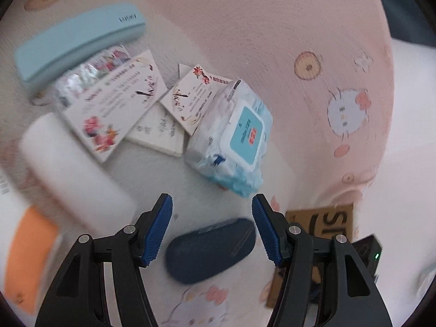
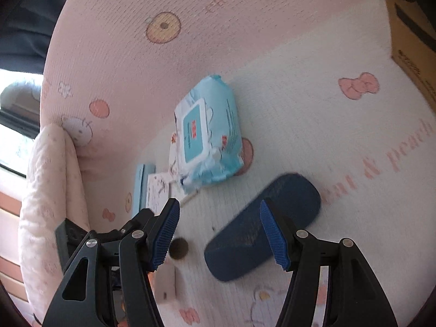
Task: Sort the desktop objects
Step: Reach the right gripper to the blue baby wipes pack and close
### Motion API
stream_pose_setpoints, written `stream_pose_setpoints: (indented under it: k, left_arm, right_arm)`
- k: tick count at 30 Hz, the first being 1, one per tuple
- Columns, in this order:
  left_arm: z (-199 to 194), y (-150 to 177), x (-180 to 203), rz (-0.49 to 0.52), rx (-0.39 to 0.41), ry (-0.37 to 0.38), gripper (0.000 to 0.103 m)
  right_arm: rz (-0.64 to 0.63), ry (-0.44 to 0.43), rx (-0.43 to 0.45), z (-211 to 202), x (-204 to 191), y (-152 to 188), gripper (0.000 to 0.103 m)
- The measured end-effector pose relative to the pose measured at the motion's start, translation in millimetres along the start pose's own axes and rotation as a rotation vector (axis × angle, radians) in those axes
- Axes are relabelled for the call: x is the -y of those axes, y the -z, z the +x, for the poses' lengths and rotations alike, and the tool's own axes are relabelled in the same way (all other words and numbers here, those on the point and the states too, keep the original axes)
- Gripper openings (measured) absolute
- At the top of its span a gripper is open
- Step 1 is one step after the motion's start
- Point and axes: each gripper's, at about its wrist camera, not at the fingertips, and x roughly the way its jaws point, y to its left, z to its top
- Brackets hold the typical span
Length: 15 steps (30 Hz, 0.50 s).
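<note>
Objects lie on a pink and white cartoon-print cloth (image 1: 272, 27). A dark blue case (image 1: 209, 248) (image 2: 261, 226) lies just below my open left gripper (image 1: 212, 204), which has nothing between its blue pads. My right gripper (image 2: 219, 208) is open too, hovering over the near end of the same case. Beyond sits a pale blue wet-wipes pack (image 1: 231, 139) (image 2: 207, 136). Farther left are flowered white cards (image 1: 114, 103), a light blue long case (image 1: 76, 41), a foil blister pack (image 1: 79, 76) and a white roll (image 1: 68, 169).
A brown cardboard box (image 1: 324, 220) (image 2: 414, 27) stands at the right. An orange and white object (image 1: 30, 259) is at the lower left. A small dark round thing (image 2: 178, 248) lies by my right gripper's left finger. A folded pink cloth edge (image 2: 51, 179) rises at the left.
</note>
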Motion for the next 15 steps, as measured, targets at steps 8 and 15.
stream_pose_setpoints:
  k: [8, 15]
  left_arm:
    - [28, -23, 7, 0.002, 0.042, -0.013, 0.065]
    - [52, -35, 5, -0.053, 0.012, -0.041, 0.065]
  right_arm:
    - [0.014, -0.019, -0.027, 33, 5, -26, 0.059]
    - [0.086, -0.072, -0.037, 58, 17, -45, 0.059]
